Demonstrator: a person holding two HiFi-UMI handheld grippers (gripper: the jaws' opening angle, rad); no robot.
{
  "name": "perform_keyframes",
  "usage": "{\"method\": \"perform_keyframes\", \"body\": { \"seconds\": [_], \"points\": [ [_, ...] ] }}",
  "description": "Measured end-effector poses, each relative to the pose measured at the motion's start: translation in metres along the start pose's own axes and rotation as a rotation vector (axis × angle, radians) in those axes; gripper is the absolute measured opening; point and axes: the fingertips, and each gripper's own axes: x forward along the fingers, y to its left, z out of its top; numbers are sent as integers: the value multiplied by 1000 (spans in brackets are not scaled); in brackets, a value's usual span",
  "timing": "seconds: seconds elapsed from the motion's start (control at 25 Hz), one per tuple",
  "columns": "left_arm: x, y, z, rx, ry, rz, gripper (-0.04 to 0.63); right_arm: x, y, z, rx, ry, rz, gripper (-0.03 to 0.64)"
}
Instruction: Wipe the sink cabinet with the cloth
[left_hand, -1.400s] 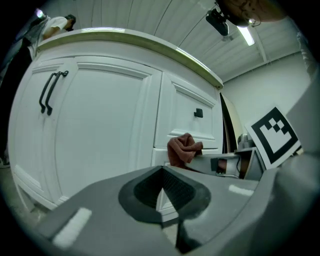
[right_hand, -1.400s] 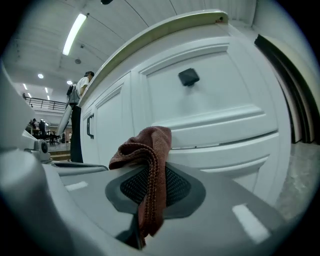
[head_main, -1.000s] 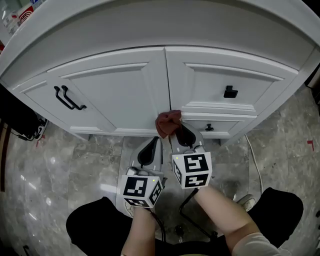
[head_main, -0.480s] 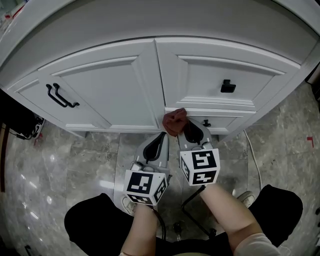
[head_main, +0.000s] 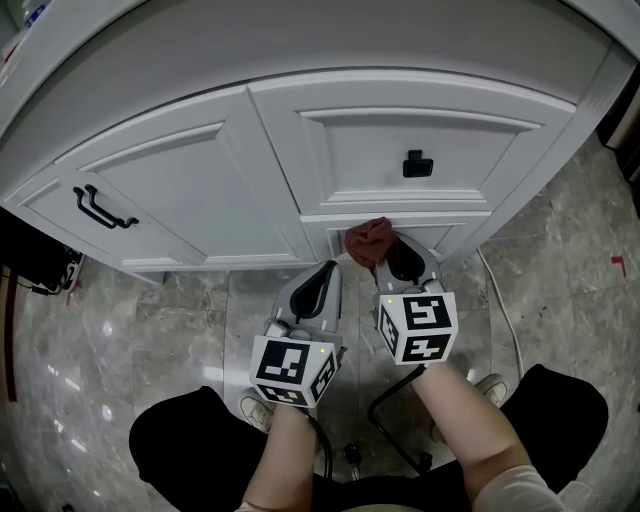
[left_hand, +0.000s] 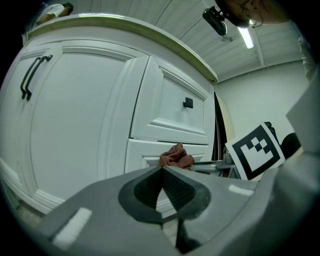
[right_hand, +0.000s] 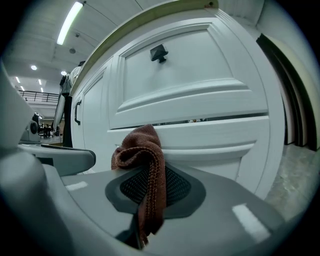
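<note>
The white sink cabinet (head_main: 200, 190) fills the upper half of the head view, with a door at left and two drawers at right. A brown cloth (head_main: 368, 240) is bunched against the lower drawer front (right_hand: 200, 137), just under the seam between the drawers. My right gripper (head_main: 382, 256) is shut on the cloth (right_hand: 142, 150), which hangs down between its jaws. My left gripper (head_main: 325, 272) sits beside it to the left, shut and holding nothing, a little back from the cabinet base. From the left gripper view the cloth (left_hand: 175, 156) shows against the drawer.
A black double handle (head_main: 100, 208) sits on the door; a black knob (head_main: 417, 163) is on the upper drawer. Grey marble floor (head_main: 130, 340) lies below. A white cable (head_main: 500, 300) runs along the floor at right, near a shoe (head_main: 488, 388). A dark object (head_main: 30, 260) stands at far left.
My right gripper has carried the cloth rightward along the cabinet, from the door seam onto the lower drawer front. The left gripper followed beside it.
</note>
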Motion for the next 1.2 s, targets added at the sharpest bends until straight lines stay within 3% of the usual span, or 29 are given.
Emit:
{"method": "perform_keyframes", "body": {
  "seconds": [0.4,1.04,1.2],
  "points": [
    [22,-32,0,12,7,-56,0,-27,-44,11,66,-29,-58,89],
    [45,-69,-8,23,26,-118,0,-72,-137,20,121,-62,-257,89],
    [42,-70,-11,61,34,-117,0,-82,-151,19,136,-69,-320,87]
  ]
}}
